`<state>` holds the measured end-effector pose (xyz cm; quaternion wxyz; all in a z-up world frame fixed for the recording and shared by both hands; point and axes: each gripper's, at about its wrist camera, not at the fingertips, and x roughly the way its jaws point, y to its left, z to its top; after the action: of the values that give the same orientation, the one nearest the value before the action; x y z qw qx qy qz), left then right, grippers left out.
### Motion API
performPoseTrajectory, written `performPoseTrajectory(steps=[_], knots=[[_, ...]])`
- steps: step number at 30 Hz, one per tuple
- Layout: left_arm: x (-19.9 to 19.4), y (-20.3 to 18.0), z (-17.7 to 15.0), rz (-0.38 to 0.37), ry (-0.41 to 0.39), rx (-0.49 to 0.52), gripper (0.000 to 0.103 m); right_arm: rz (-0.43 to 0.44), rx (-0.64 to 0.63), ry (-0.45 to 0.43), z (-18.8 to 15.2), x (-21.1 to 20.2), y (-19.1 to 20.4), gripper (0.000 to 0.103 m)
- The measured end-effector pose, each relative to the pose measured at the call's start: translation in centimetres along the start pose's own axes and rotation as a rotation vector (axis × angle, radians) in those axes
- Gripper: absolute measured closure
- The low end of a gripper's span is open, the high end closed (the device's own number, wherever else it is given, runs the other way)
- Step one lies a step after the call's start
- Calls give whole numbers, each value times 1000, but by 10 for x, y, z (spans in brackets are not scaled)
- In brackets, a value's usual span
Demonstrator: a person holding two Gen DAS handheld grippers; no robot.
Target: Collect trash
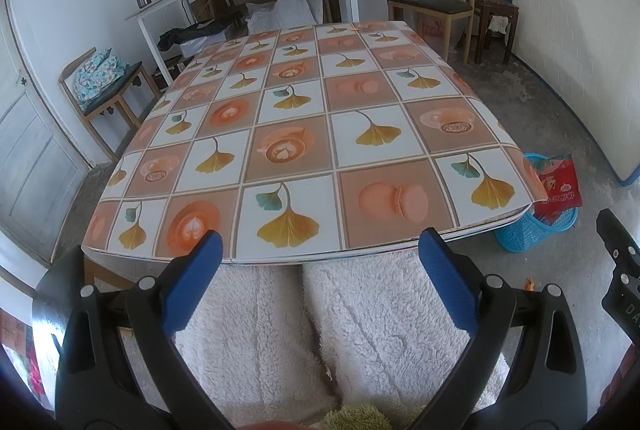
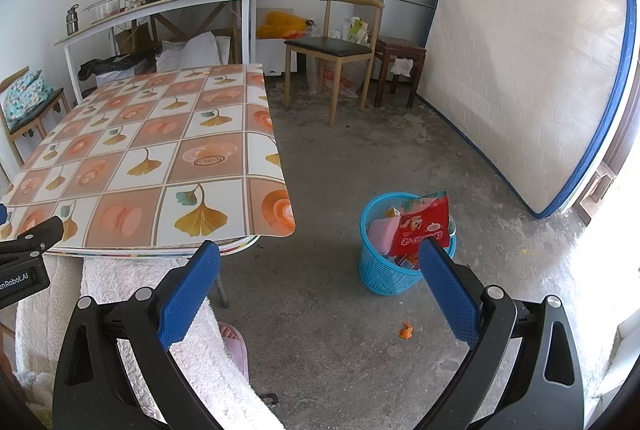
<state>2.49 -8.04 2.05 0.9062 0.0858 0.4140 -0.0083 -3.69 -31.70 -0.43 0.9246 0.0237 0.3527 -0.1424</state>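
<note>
- Two blue-padded fingers of the left claw [image 1: 320, 250] stand wide apart and hold nothing, hovering over the near edge of the table [image 1: 304, 133], above the person's lap in fluffy white fabric [image 1: 320, 330].
- From the left wrist, the table's checked cloth of leaves and coffee cups carries no loose items.
- Past the table's near right corner, a blue basket [image 1: 520, 236] sits on the concrete floor, a red snack wrapper [image 1: 558, 185] sticking out of its top.
- Beside the table's left edge stands a wooden chair with a patterned cushion [image 1: 96, 77].
- At the right edge of that view, part of the right claw's black body shows.
- From the right wrist, the right claw [image 2: 320, 258] is likewise spread open and empty, held over bare floor to the right of the table [image 2: 140, 157].
- The basket [image 2: 380, 274] stands well apart from the table's right corner, partly behind the claw's right finger; the wrapper [image 2: 424, 226] leans in it among other scraps.
- A small orange scrap [image 2: 407, 330] lies on the floor near the basket, on the camera's side.
- A pink slipper [image 2: 236, 346] shows below the table's corner.
</note>
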Motion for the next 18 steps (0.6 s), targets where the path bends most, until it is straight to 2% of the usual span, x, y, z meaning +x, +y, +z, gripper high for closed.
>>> performPoseTrajectory(steps=[18], knots=[[0, 0, 0, 1, -1, -1, 9, 0, 0, -1, -1, -1, 1, 7]])
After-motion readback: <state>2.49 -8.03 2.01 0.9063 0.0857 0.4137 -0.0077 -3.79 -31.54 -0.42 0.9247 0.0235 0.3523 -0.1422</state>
